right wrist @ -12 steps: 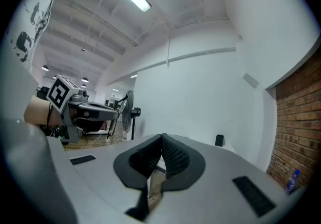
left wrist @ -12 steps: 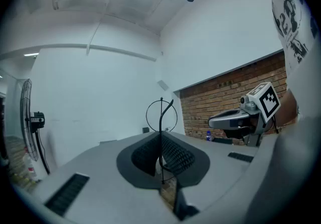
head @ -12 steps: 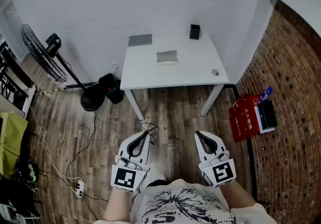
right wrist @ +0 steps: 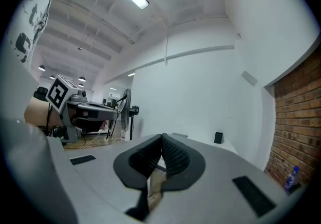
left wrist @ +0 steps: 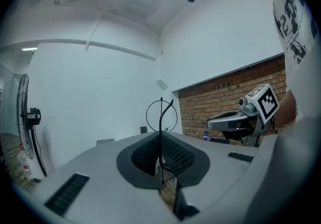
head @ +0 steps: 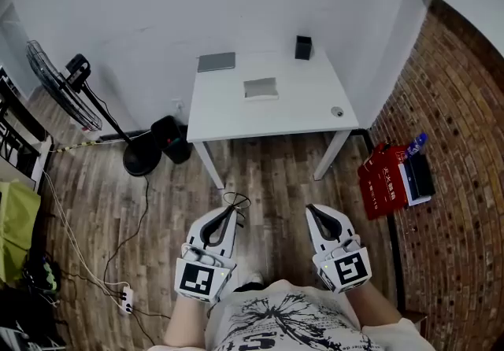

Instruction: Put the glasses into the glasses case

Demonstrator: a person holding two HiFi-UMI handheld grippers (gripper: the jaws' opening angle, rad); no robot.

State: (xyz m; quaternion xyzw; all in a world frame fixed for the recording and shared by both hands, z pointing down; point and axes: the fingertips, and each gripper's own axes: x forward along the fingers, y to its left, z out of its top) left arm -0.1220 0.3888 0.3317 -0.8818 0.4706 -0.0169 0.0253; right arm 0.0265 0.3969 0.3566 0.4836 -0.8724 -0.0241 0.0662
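Far ahead stands a white table (head: 299, 109). On it lie a flat grey case (head: 216, 62) at the back left and a pale rectangular object (head: 261, 89) in the middle; both are too small to tell whether glasses are there. My left gripper (head: 228, 210) (left wrist: 161, 140) hangs low over the wooden floor, well short of the table, jaws closed on a thin black wire loop (head: 235, 200) (left wrist: 161, 115). My right gripper (head: 313, 209) (right wrist: 161, 140) is beside it, shut and empty. Each gripper shows in the other's view: right gripper (left wrist: 210, 123), left gripper (right wrist: 116, 113).
A black box (head: 303, 47) and a small round object (head: 337, 112) also sit on the table. A standing fan (head: 67, 90) and a black bin (head: 175, 137) are left of it, red boxes (head: 382, 180) at the brick wall on the right. Cables (head: 94, 255) trail over the floor.
The head view has shifted a little, so the table and fan sit slightly higher and further left. Both grippers hold the same place and stay shut.
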